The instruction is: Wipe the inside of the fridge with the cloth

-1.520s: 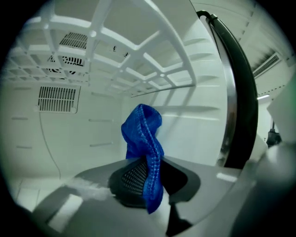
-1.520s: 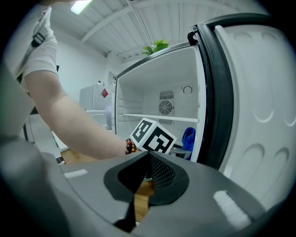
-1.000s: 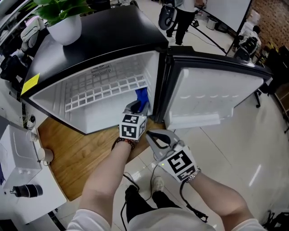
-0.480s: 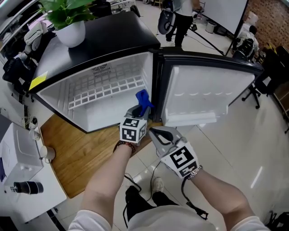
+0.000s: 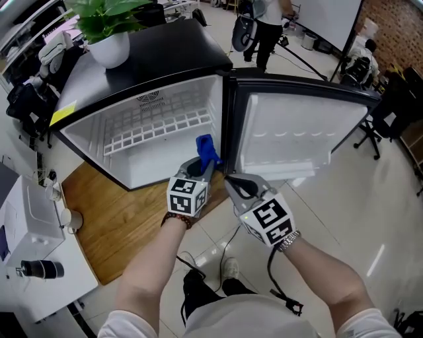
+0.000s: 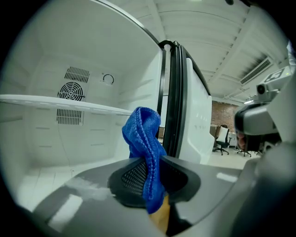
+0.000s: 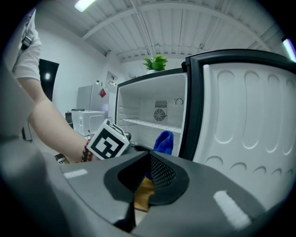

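The small fridge (image 5: 145, 86) stands with its door (image 5: 291, 129) swung open to the right; its white inside shows a wire shelf (image 5: 158, 129). My left gripper (image 5: 201, 165) is shut on a blue cloth (image 5: 207, 149), held just outside the fridge's lower right opening. In the left gripper view the cloth (image 6: 145, 157) hangs pinched between the jaws, with the fridge's inside (image 6: 69, 115) ahead. My right gripper (image 5: 236, 185) is shut and empty, just right of the left one, below the door's hinge side. The right gripper view shows the cloth (image 7: 163, 141) and the left gripper's marker cube (image 7: 107, 142).
A potted plant (image 5: 109, 30) sits on the fridge's black top. The fridge stands on a wooden board (image 5: 112, 218). A white desk (image 5: 33, 251) with gear lies at the left. A person (image 5: 264, 20) and office chairs (image 5: 390, 105) are beyond the door.
Both grippers have drawn slightly back and down from the fridge's opening, the blue cloth still in the left one. The view has shifted a little.
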`<state>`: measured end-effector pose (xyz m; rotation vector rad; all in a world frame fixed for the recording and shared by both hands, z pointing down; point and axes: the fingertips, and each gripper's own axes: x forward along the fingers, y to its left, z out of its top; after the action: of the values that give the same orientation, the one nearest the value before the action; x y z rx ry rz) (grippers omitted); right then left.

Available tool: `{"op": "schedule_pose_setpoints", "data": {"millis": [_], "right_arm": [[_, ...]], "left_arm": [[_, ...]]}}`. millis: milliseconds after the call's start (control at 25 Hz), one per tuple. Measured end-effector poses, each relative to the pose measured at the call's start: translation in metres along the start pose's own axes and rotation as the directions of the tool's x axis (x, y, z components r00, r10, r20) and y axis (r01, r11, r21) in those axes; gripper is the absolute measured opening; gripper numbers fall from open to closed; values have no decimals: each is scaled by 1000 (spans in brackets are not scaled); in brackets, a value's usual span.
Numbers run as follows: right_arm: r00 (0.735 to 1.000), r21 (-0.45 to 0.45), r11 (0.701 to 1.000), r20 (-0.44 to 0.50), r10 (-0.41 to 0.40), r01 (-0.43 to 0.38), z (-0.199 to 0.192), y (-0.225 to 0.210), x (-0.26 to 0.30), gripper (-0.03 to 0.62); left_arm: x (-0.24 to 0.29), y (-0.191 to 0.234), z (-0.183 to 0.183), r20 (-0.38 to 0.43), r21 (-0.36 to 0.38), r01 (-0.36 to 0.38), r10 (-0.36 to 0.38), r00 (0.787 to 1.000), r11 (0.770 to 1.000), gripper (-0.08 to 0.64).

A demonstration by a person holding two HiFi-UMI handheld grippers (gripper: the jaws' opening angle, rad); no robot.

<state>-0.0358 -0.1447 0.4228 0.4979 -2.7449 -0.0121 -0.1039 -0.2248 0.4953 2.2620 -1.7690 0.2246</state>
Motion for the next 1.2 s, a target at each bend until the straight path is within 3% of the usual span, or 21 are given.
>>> {"op": "schedule_pose_setpoints", "data": {"millis": [280, 360, 640, 880, 1200], "right_arm": [[1000, 75, 997, 0, 24, -24, 6, -18, -2, 32], [999, 105, 994, -8, 45, -44, 6, -24, 0, 74], [974, 228, 948, 11, 225, -222, 12, -23, -2, 211], [914, 288, 870, 54, 401, -399, 24, -10, -10, 265], [797, 416, 691, 166, 581, -591, 41, 5, -25, 276]], "left_arm": [[-39, -26, 14, 26, 65, 68, -70, 997, 996, 66], [-50, -35, 19, 30, 84, 97, -100, 995, 992, 67], [-82, -67, 38, 64, 91, 219, -225, 972, 972, 68], [-105, -92, 59, 85, 127, 319, -330, 940, 939, 67], [-122, -111, 75, 100, 133, 400, -414, 905, 907, 67]]}}
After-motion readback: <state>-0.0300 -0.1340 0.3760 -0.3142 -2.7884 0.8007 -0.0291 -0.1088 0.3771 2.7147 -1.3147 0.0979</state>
